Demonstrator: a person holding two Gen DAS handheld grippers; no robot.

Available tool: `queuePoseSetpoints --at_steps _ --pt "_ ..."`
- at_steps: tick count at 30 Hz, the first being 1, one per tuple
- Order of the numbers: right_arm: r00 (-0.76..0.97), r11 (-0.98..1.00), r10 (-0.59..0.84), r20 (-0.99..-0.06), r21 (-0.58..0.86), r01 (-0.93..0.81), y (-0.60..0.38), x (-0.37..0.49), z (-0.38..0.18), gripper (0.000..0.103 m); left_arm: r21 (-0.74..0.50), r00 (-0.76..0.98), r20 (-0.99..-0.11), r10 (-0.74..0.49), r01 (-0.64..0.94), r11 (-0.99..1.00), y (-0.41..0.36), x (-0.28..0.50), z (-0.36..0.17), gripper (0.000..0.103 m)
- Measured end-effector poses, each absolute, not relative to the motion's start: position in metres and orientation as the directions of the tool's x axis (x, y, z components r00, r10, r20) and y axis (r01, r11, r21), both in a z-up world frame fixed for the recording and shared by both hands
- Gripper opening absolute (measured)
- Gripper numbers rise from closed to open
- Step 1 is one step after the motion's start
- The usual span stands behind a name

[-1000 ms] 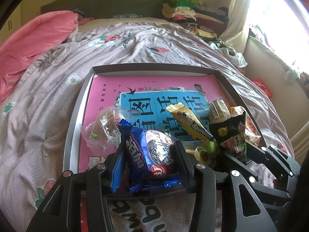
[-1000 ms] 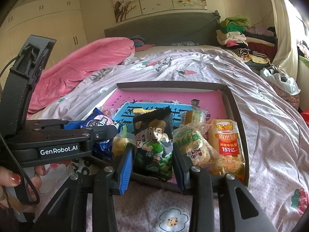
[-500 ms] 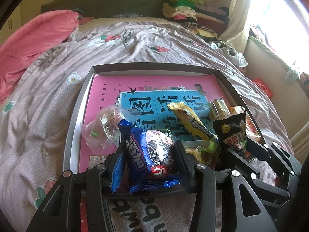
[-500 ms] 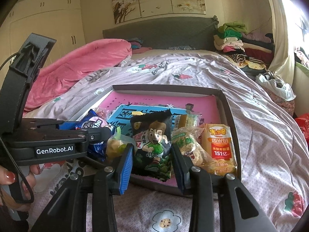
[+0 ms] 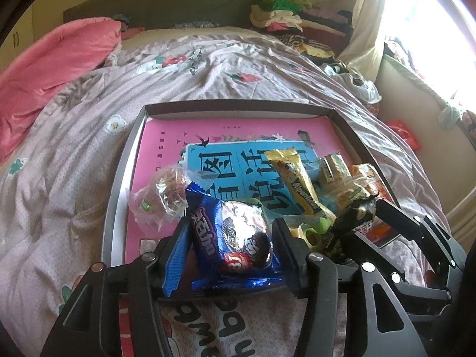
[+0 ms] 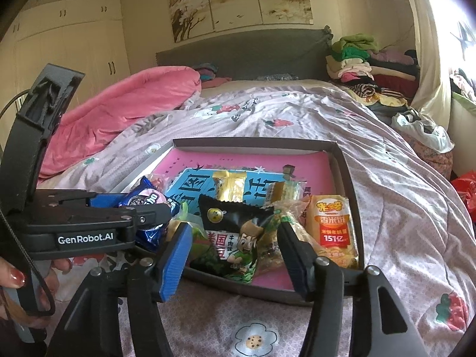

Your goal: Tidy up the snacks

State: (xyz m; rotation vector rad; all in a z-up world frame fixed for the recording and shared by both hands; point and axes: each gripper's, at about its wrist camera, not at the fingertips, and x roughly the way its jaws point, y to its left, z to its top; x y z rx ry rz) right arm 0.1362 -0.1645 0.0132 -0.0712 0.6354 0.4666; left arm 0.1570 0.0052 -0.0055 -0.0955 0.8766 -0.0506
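1. Snacks, assorted, lie in a shallow grey tray (image 6: 346,172) with a pink and blue printed liner, set on the bed (image 6: 401,178) (floral lilac cover).
2. Left tool (image 5: 230,238): jaws clamped on the blue cookie packet (image 5: 235,238), which sits squarely between the two pads at the tray's near edge. The same packet (image 6: 142,202) shows beside this tool in the right wrist view.
3. Right tool (image 6: 233,253): jaws spread apart, either side of the black bean packet (image 6: 238,235) with a cartoon figure. The packet lies tilted between the pads, resting on the tray's near rim; the left pad stands clear of it, while contact at the right pad cannot be told.
4. Orange rice-cracker packet (image 6: 331,229): in the tray, just right of the right tool's right finger.
5. Clear-wrapped biscuit bag (image 6: 285,229): between the black packet and the orange one.
6. Yellow candy stick (image 5: 297,178): lying on the blue panel beyond the left tool.
7. Clear crinkled wrapper (image 5: 160,196): in the tray, just left of the blue packet's far end.
8. Pink quilt (image 6: 119,116): bundled on the bed's far left.
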Motion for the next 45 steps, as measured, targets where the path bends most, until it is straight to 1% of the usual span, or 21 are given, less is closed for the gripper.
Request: queuePoseSetpoints --at_steps 3,6,8,10,14,16,18,24,29,32,35,45 --pt "0.71 0.898 0.392 -0.584 0.078 -0.432 -0.166 0.137 0.015 0.065 -0.096 0.645 -0.76 -0.078 0.007 0.995 0.004 0.155 0.0 0.06" --pt "0.722 0.902 0.391 -0.571 0.08 -0.425 -0.169 0.135 0.02 0.069 -0.109 0.655 -0.75 -0.092 0.016 0.994 0.003 0.153 0.007 0.065" --pt "0.733 0.905 0.386 -0.56 0.077 -0.417 -0.171 0.133 0.024 0.073 -0.108 0.665 -0.74 -0.096 0.024 0.994 0.002 0.151 0.012 0.071" --pt "0.74 0.911 0.377 -0.557 0.08 -0.404 -0.174 0.132 0.026 0.078 -0.103 0.673 -0.733 -0.099 0.034 0.994 0.0 0.148 0.019 0.074" --pt "0.745 0.921 0.358 -0.563 0.084 -0.38 -0.177 0.13 0.032 0.081 -0.1 0.693 -0.714 -0.101 0.042 0.994 -0.002 0.14 0.032 0.077" --pt "0.752 0.924 0.355 -0.556 0.087 -0.371 -0.179 0.126 0.038 0.085 -0.09 0.702 -0.706 -0.088 0.035 0.995 -0.002 0.135 0.037 0.079" --pt "0.758 0.933 0.335 -0.559 0.084 -0.351 -0.181 0.121 0.044 0.088 -0.079 0.709 -0.702 -0.062 0.01 0.997 -0.001 0.125 0.041 0.079" --pt "0.729 0.943 0.308 -0.612 0.094 -0.32 -0.184 0.098 0.05 0.094 -0.092 0.679 -0.731 -0.068 0.001 0.996 0.004 0.095 0.039 0.079" --pt "0.699 0.942 0.298 -0.65 0.084 -0.324 -0.182 0.074 0.046 0.094 -0.1 0.66 -0.749 -0.059 -0.025 0.995 0.009 0.064 0.031 0.079" --pt "0.69 0.938 0.314 -0.652 0.102 -0.33 -0.182 0.062 0.044 0.095 -0.116 0.643 -0.763 -0.064 -0.038 0.993 0.014 0.052 0.027 0.079" --pt "0.682 0.935 0.331 -0.652 0.13 -0.33 -0.186 0.053 0.042 0.099 -0.124 0.646 -0.762 -0.056 -0.061 0.99 0.018 0.043 0.025 0.079" --pt "0.679 0.941 0.314 -0.664 0.12 -0.318 -0.187 0.045 0.033 0.099 -0.143 0.638 -0.767 -0.07 -0.064 0.988 0.015 0.028 0.015 0.079"
